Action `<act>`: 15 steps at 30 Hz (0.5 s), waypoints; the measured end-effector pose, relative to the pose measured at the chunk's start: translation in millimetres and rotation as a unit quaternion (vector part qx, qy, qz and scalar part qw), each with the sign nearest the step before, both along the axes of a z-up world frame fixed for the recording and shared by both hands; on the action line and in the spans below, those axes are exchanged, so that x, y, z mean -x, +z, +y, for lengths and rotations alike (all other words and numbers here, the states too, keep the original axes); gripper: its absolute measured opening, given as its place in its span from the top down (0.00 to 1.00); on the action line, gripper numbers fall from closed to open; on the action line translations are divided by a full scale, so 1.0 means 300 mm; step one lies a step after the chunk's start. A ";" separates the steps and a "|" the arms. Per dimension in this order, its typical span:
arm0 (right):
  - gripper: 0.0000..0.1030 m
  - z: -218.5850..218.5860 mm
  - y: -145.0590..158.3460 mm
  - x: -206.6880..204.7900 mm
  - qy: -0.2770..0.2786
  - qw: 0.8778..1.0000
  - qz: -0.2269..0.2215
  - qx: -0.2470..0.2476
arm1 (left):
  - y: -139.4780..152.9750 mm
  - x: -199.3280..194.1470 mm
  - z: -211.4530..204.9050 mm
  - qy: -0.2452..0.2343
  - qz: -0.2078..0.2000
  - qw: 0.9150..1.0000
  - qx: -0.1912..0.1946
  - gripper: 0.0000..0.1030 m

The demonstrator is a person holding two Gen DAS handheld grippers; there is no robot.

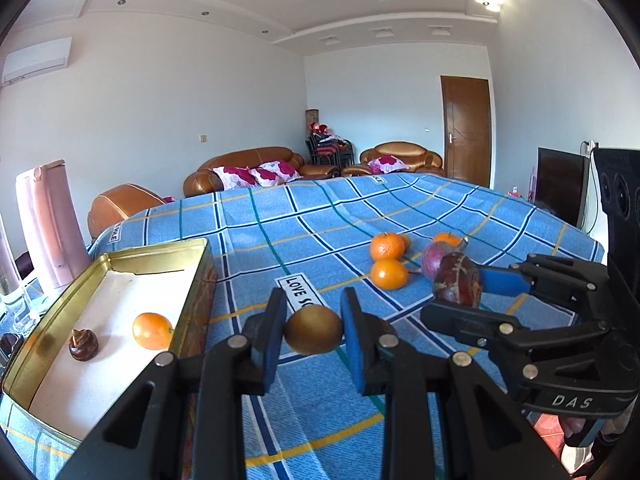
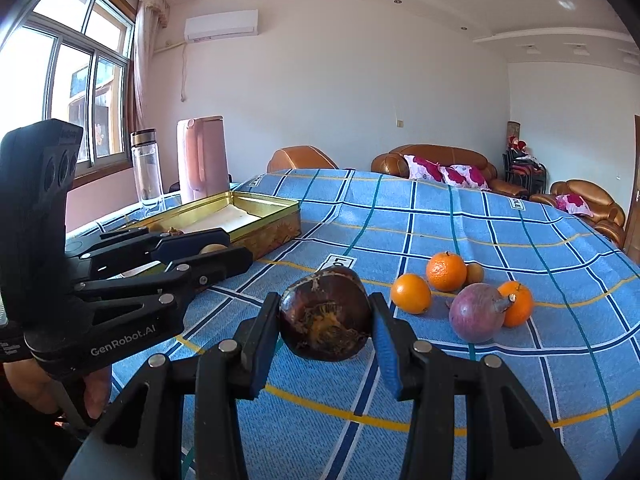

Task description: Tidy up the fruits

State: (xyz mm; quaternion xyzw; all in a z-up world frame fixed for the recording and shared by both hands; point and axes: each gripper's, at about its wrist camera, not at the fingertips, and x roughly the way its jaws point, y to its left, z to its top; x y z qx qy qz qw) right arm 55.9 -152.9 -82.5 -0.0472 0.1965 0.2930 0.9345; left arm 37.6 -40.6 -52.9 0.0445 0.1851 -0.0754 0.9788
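Both hand-held grippers carry fruit above the blue checked worktop (image 1: 320,216).
Your left hand-held gripper (image 1: 313,330) clamps a small brown fruit (image 1: 314,329), gold tin (image 1: 196,280) at left holding an orange (image 1: 152,331). Your right hand-held gripper (image 2: 326,316) grips a dark brown fruit (image 2: 325,314); three oranges (image 2: 446,271) and a purple fruit (image 2: 476,318) lie far right.

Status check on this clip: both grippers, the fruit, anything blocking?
Left gripper shut on tan round fruit. Right gripper shut on dark brown fruit. Gold tin holds one orange, one dark fruit. Path to tin unobstructed.
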 end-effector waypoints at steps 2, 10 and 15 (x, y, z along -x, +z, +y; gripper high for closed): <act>0.55 0.001 0.002 0.003 0.001 1.000 -0.002 -0.001 | 0.003 0.003 0.003 0.001 -0.003 1.000 0.001 0.72; 0.55 0.004 0.016 0.014 0.003 1.000 -0.013 -0.004 | 0.020 0.017 0.006 0.008 -0.020 1.000 0.000 0.72; 0.55 0.006 0.024 0.031 0.003 1.000 -0.021 -0.004 | 0.028 0.022 0.011 0.012 -0.026 1.000 0.002 0.72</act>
